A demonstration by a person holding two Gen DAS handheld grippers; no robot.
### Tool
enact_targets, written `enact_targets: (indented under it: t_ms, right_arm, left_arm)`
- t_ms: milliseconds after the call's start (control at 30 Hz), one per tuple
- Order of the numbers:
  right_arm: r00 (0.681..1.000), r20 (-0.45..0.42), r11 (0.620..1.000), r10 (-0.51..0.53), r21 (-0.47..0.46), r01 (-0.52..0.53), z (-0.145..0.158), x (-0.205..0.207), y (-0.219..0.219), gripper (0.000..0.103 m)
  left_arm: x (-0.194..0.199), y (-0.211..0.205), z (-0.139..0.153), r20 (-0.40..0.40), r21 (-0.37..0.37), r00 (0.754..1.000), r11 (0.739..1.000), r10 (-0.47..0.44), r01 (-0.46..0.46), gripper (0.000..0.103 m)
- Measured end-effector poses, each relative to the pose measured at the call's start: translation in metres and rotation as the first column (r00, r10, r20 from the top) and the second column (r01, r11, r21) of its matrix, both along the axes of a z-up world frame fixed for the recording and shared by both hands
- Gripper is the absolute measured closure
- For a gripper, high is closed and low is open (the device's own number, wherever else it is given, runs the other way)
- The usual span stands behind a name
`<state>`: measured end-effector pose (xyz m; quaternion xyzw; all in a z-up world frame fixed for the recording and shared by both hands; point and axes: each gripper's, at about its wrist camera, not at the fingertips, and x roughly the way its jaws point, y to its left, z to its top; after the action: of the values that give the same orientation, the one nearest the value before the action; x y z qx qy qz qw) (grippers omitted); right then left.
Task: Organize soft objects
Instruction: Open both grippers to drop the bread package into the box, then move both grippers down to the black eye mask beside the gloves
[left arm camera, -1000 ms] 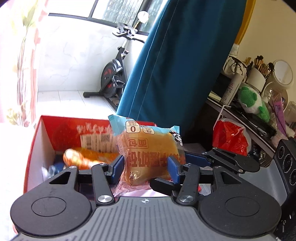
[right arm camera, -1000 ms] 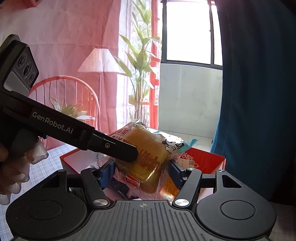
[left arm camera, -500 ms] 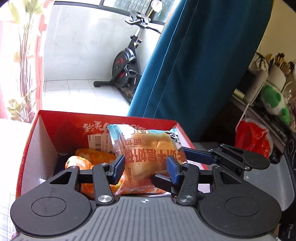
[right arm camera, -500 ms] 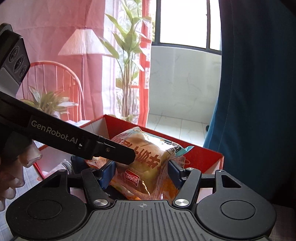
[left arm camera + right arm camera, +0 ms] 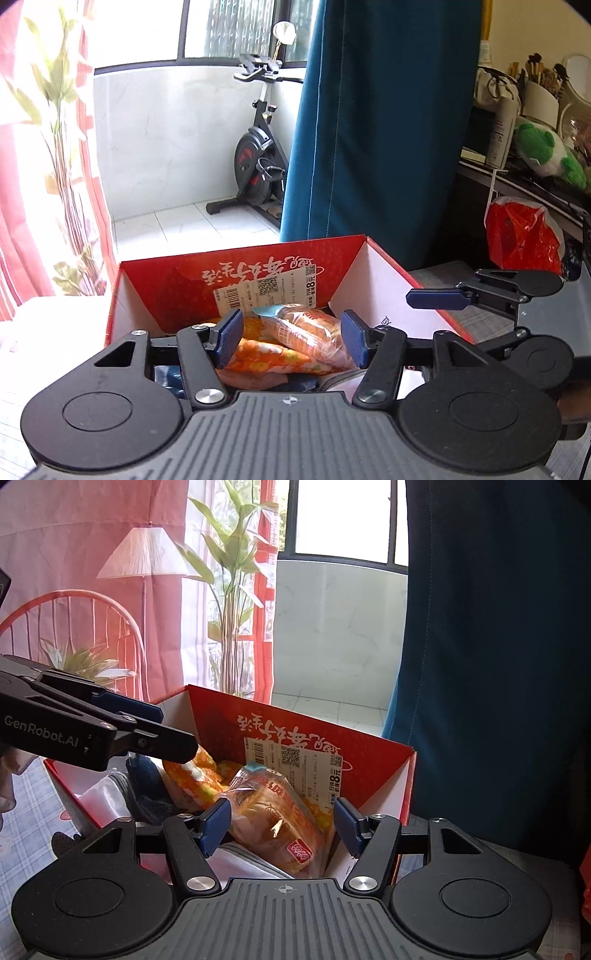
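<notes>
bread packet [image 5: 308, 330]: lies between my left jaws and a little beyond them, down inside the red box, resting on an orange patterned cloth; in the right wrist view the same packet [image 5: 275, 814] sits between my right jaws too.
left gripper [image 5: 291, 339]: my jaws are opening; the packet is between the blue pads but i see a gap on both sides, so nothing is held.
right gripper [image 5: 282, 825]: about half open; the left pad is just beside the wrapper and the right pad stands apart from it. i judge no grip here either.
orange patterned cloth [image 5: 266, 352]: under and left of the packet, just past my left pad.
white folded cloth [image 5: 236, 864]: nearest my right jaws, low in the box, partly under the packet.
dark blue item [image 5: 146, 775]: left of my right jaws, under the other gripper's finger; what it is i cannot tell.
red box [image 5: 177, 273]: surrounds everything ahead of both jaws; its back wall with a white label stands beyond the packet.
step in hand: letting the packet go into the box, as i read it.
next move: both pairs of jaws need to lift straight back and up, clear of the wrapper and the box walls, so the thin film does not snag on a pad; then go for another soft thing.
beyond the box: a blue curtain [image 5: 376, 122] and an exercise bike [image 5: 258, 158], well apart from the work.
</notes>
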<state>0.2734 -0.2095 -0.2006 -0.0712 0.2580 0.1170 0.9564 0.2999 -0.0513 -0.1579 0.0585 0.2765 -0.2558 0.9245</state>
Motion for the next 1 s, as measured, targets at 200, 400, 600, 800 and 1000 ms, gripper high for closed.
enact_targets:
  t_ms: [200,400,600,800,1000]
  right_arm:
    - [0.999,0.038,1.0,-0.013,0.023,0.012,0.005,-0.033,0.006,0.046]
    - [0.997,0.073,0.997,-0.033,0.07,0.028,0.004,-0.074,0.011,0.045]
    - [0.993,0.107,0.991,-0.055,0.125,0.041,-0.005,-0.111,0.017,0.045]
    - [0.996,0.048,0.988,-0.073,0.142,0.065,-0.039,-0.131,0.022,0.045]
    - [0.993,-0.043,0.986,-0.11,0.121,0.114,-0.085,-0.15,0.03,0.045]
  left_arm:
    - [-0.033,0.025,0.008,0.028,-0.003,1.0,1.0,0.015,-0.015,0.041]
    - [-0.067,0.057,0.003,0.012,-0.027,0.999,0.999,0.034,-0.033,0.036]
    - [-0.097,0.087,-0.016,-0.036,-0.07,0.998,0.996,0.044,-0.046,0.036]
    - [-0.111,0.097,-0.06,-0.14,-0.077,0.989,0.996,0.043,-0.054,0.036]
    - [-0.112,0.097,-0.104,-0.214,-0.052,0.973,0.994,0.084,-0.097,0.036]
